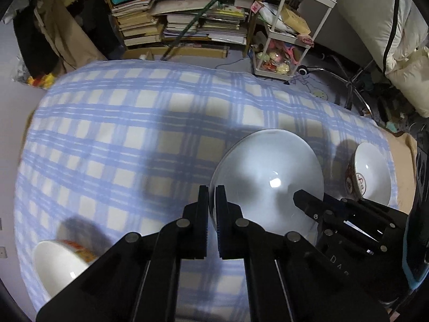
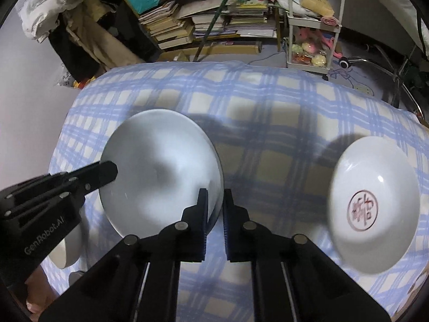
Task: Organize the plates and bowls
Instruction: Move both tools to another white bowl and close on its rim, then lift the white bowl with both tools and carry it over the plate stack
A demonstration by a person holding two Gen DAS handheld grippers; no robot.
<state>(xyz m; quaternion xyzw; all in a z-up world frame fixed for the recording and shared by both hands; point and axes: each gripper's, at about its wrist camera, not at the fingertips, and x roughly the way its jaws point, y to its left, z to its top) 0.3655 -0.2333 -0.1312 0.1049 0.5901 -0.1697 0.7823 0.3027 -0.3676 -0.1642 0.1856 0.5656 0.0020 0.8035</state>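
bowls [image 2: 375,204] flank plate [image 2: 161,171], seemingly pinched at opposite rims by both jaws.

The left tongs [image 1: 211,196] point steeply down, their pads pressed together on the left rim of the white plate [image 1: 268,166]. The right tongs [image 2: 215,198] also point steeply down, clamped on the opposite rim of that plate. The two face each other across it.
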